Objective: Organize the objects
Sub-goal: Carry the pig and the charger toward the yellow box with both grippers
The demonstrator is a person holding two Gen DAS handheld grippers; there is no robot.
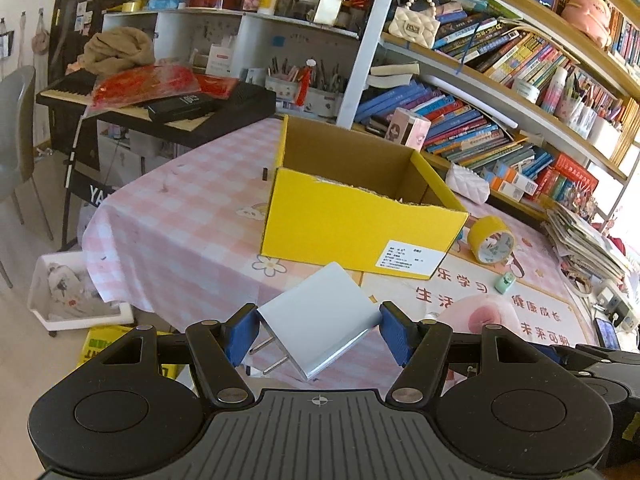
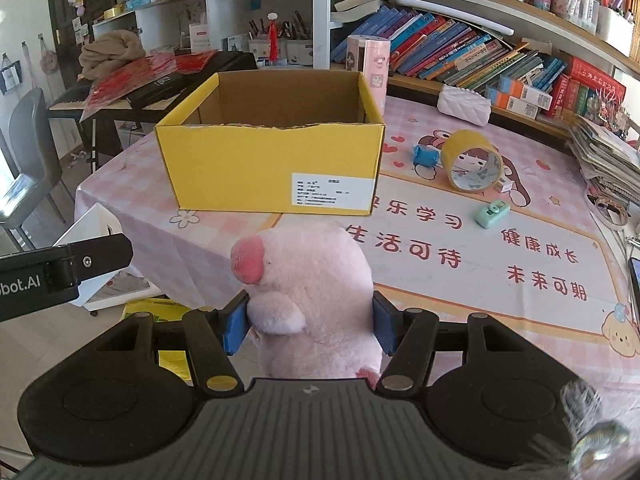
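My left gripper [image 1: 318, 330] is shut on a white plug charger [image 1: 320, 320], its two prongs pointing down-left, held above the table's near edge in front of the open yellow cardboard box [image 1: 348, 228]. My right gripper [image 2: 310, 322] is shut on a pink plush pig [image 2: 312, 280], held in front of the same box [image 2: 256, 168]. The box looks empty as far as its inside shows. The plush also shows in the left wrist view [image 1: 480, 316].
On the pink checked tablecloth [image 2: 460, 304] right of the box lie a yellow tape roll [image 2: 472, 166], a blue object [image 2: 426, 157], a mint-green gadget [image 2: 493, 213] and a white quilted pouch [image 2: 464, 104]. Bookshelves stand behind, a keyboard [image 1: 160, 108] at the left, a paper stack [image 2: 608, 164] at the right.
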